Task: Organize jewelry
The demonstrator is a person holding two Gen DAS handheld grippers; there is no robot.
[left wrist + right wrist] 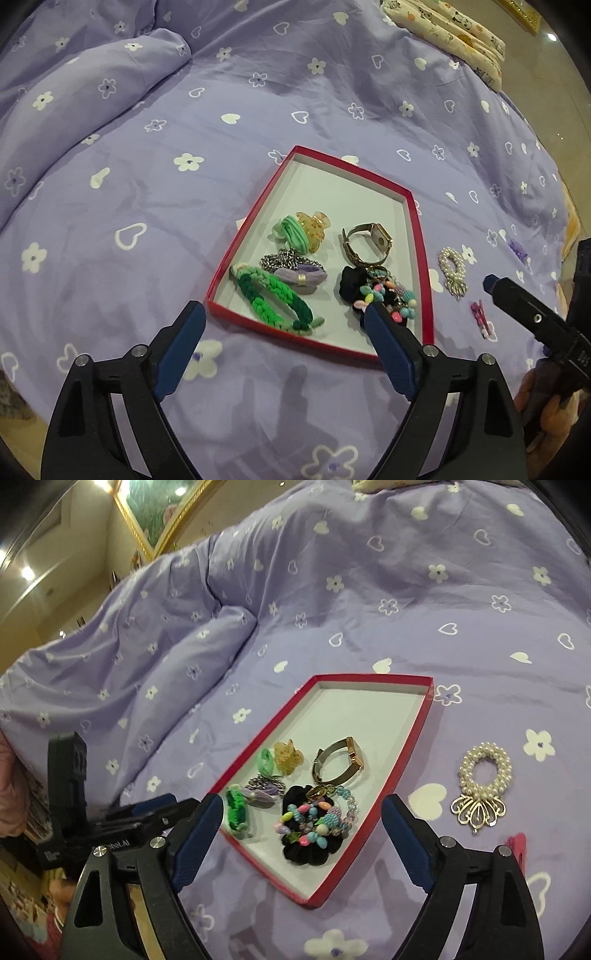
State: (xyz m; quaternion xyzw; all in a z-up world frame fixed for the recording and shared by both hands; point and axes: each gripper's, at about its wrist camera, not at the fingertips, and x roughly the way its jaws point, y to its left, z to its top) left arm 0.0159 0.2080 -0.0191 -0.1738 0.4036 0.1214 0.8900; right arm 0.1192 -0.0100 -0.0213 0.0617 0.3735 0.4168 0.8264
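Observation:
A red-rimmed tray (255, 218) (413, 734) lies on the purple bedspread. It holds a green braided band (273, 299), hair ties, an amber claw clip (314, 227), a gold watch (365, 240) (340, 760) and a black scrunchie with coloured beads (314, 823). A pearl hair ring (452, 271) (482, 782) and a pink clip (482, 317) lie on the bed right of the tray. My left gripper (284, 314) is open and empty above the tray's near edge. My right gripper (303, 808) is open and empty above the tray's near end.
A bunched purple quilt (85, 85) rises at the left. A patterned cream pillow (454, 33) lies at the far right corner. A small purple item (517, 249) sits near the bed's right edge. A gold picture frame (159, 520) hangs on the wall.

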